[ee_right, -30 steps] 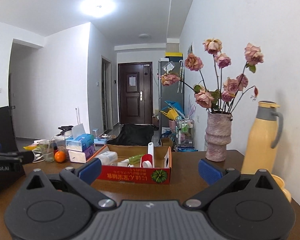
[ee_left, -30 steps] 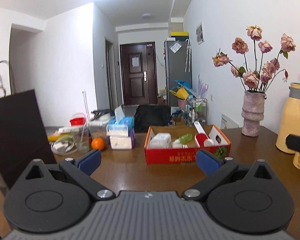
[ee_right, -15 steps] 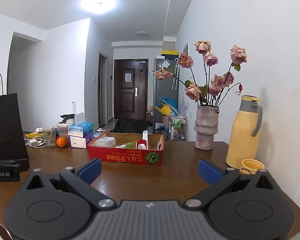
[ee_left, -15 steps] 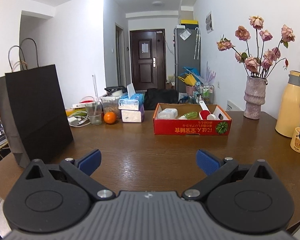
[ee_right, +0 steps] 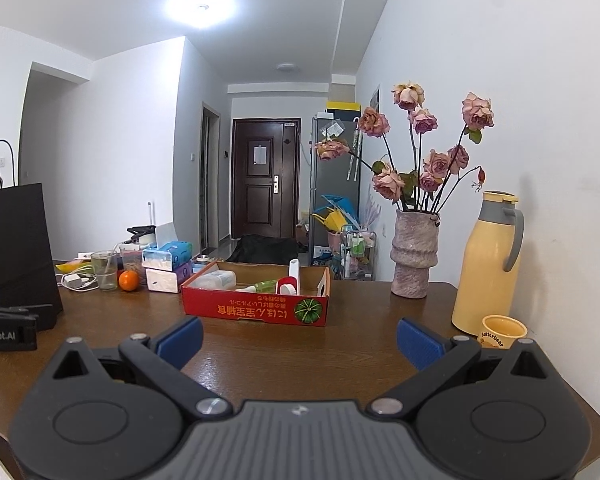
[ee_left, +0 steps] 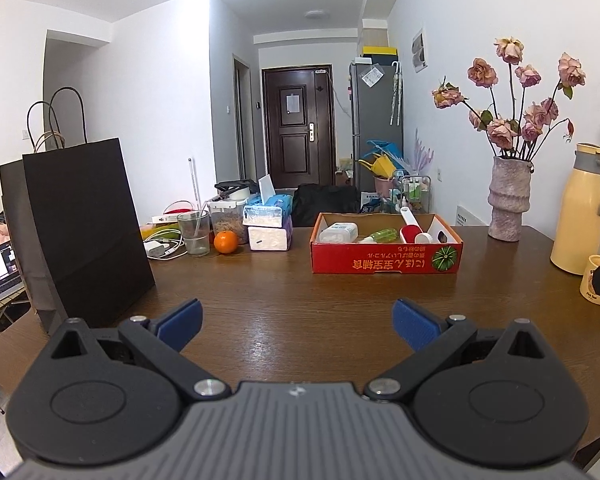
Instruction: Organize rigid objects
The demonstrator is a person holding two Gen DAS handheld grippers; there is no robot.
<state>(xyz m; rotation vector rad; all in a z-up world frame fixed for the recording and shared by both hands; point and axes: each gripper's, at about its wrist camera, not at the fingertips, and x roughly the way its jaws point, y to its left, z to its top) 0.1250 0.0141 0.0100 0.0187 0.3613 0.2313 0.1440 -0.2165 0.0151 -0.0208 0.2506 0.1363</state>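
Plainly, both tools are spread wide and empty: the left tool (ee_left: 296, 322) and right tool (ee_right: 298, 338) hang over the near edge of the table (ee_left: 284, 300), well apart from the work. The task's things lie in the red box (ee_left: 386, 258), which sits toward the far edge, right of the middle. Inside it are a white tub (ee_left: 338, 232) at the left, a small green bottle (ee_left: 382, 235) lying flat, and a red-and-white roller (ee_left: 410, 226) leaning up on its handle. All look light and stiff, likely smooth plastic, so a pinch could slip on the round bottle; I would take it across its middle. The roller seems best held by its white handle, the tub across its short sides. The cardboard box walls are thin and may buckle if nudged.
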